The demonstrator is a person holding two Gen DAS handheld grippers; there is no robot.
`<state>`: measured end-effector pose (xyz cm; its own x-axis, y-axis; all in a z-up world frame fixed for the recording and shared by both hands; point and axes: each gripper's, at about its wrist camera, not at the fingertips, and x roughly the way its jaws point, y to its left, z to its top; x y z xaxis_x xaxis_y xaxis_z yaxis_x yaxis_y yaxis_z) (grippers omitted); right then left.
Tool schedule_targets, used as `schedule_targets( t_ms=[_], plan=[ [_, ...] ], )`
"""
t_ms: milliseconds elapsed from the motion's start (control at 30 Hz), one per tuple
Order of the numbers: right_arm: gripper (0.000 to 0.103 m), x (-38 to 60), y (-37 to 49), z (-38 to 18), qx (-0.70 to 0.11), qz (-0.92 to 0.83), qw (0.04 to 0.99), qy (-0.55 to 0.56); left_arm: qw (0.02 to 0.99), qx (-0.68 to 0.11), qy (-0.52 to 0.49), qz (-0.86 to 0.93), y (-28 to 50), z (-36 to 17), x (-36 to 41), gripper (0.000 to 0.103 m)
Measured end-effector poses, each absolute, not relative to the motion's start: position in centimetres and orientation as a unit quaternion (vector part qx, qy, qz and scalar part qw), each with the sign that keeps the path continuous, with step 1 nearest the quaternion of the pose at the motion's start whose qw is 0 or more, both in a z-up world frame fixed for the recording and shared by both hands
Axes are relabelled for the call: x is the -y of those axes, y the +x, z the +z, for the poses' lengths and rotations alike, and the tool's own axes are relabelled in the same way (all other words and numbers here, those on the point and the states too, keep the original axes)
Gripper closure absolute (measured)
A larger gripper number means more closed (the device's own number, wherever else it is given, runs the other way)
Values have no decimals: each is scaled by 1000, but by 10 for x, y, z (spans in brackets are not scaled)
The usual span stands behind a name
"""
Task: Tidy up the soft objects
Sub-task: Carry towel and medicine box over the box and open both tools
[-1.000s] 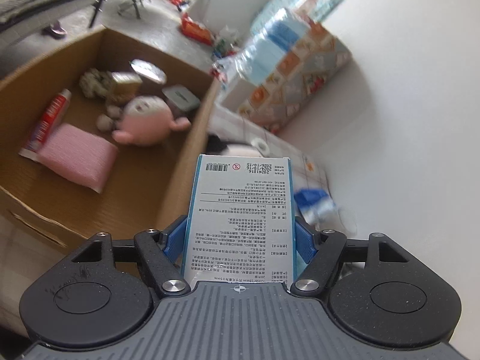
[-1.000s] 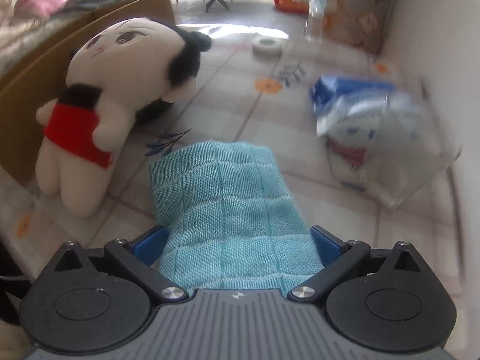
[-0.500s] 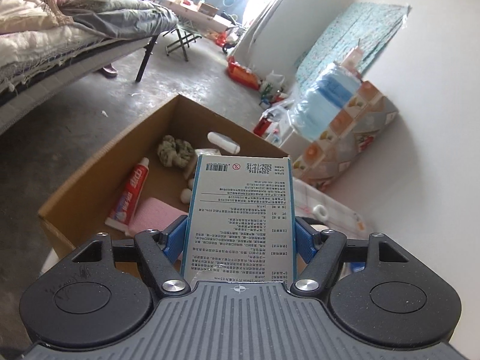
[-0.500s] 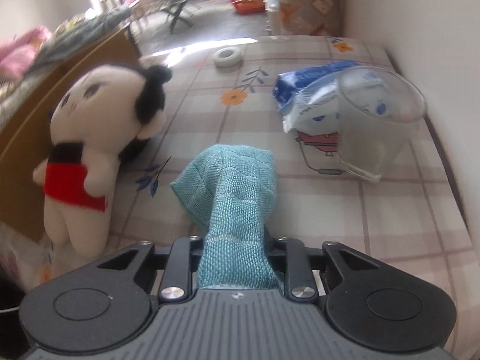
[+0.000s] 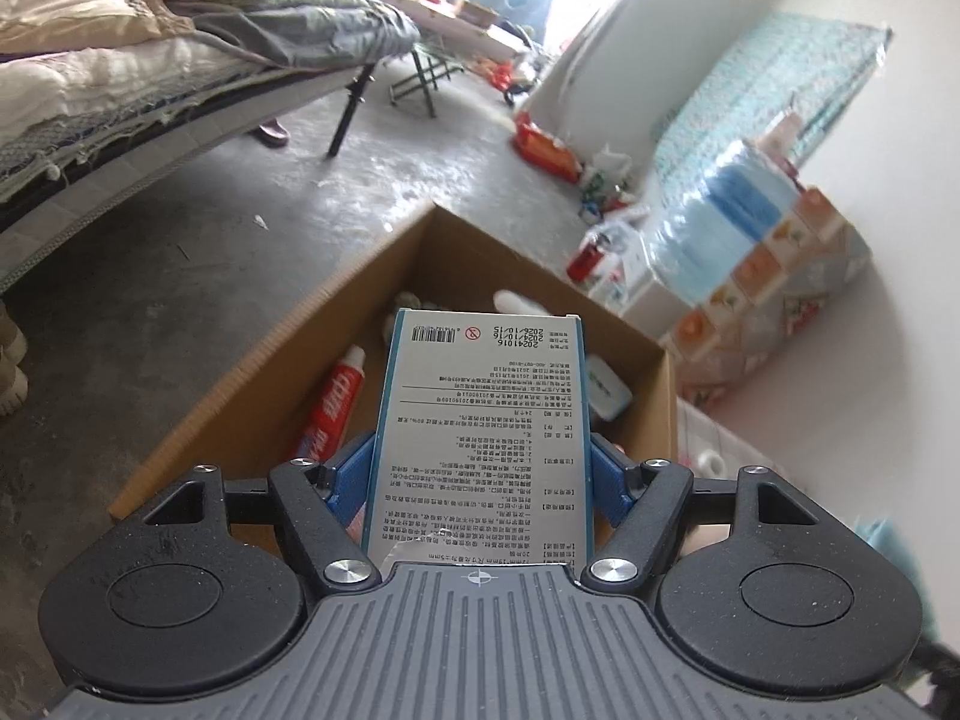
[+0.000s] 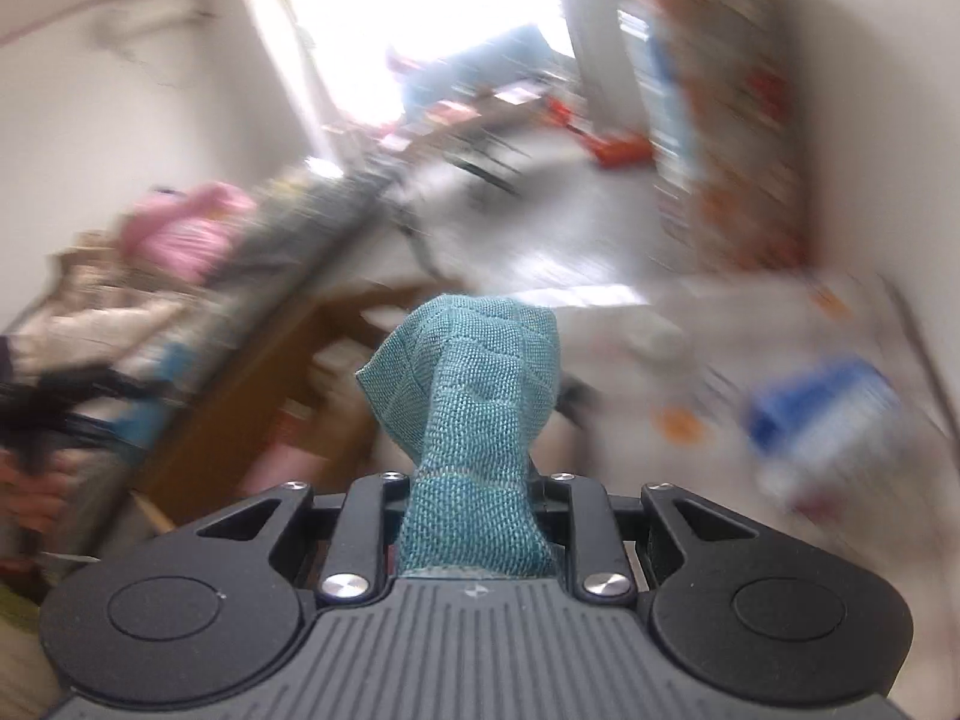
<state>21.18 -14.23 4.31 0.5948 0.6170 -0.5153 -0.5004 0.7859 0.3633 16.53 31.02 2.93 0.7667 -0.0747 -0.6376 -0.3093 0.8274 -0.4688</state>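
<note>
Left gripper [image 5: 480,468] clamped on flat printed pack [image 5: 480,438], blue fingers [image 5: 354,474] pressed against both long edges, pack upright along the finger axis. Same hold as 1.0 s and 0.5 s ago; no slip visible. View now backed off and raised versus 1.0 s ago: whole cardboard box [image 5: 288,354] on the floor in frame, pack poised above its near end. Toothpaste tube [image 5: 330,402] and a white item [image 5: 606,387] visible inside; pink plush and pink pad seen earlier now hidden behind the pack.

Right gripper [image 6: 474,516] nearly closed, pinching teal cloth [image 6: 474,396] bunched into a narrow column. At 1.0 s ago: wide open, cloth flat on the tabletop. At 0.5 s ago: closed on it, cloth partly lifted. Now cloth fully clear and hanging free, background heavily motion-blurred, so fast swing underway. Brown shape behind the cloth probably the box; too blurred to confirm. Doll, cup and blue bag no longer identifiable.

Read: grasp phase done on both sides, transport phase now. Box the likely destination for the cloth. Pack stiff-looking, maybe not a soft item; destination unclear. Risk: loose cloth tail snagging the box rim on entry.
</note>
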Motion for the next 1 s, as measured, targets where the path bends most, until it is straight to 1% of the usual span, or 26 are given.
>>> schedule_targets(
  t_ms=[100,200,367,533,633,667,700,767,833,1000],
  plan=[
    [80,90,232,64,-310,388,864,84,897,-321,-294,74,162,33,-317,31],
    [79,19,268,66,-330,437,835,51,901,-305,-298,81,155,38,-323,31],
    [79,-106,331,34,-412,448,793,-10,906,-284,-302,84,147,45,-330,31],
    [79,-192,357,-13,-451,427,779,-94,913,-262,-303,81,138,50,-339,31],
    [75,-226,361,-41,-455,415,772,-155,915,-257,-299,80,134,49,-342,31],
    [68,-233,362,-51,-459,408,771,-172,915,-257,-300,78,133,48,-343,31],
    [55,-235,363,-60,-464,402,767,-187,915,-257,-303,76,133,47,-344,31],
    [43,-238,362,-67,-458,392,769,-211,915,-256,-303,75,132,45,-347,31],
    [42,-234,359,-63,-448,391,774,-217,915,-256,-304,73,132,43,-348,31],
    [42,-211,350,-32,-418,404,792,-188,915,-252,-309,63,131,41,-353,31]
  ],
)
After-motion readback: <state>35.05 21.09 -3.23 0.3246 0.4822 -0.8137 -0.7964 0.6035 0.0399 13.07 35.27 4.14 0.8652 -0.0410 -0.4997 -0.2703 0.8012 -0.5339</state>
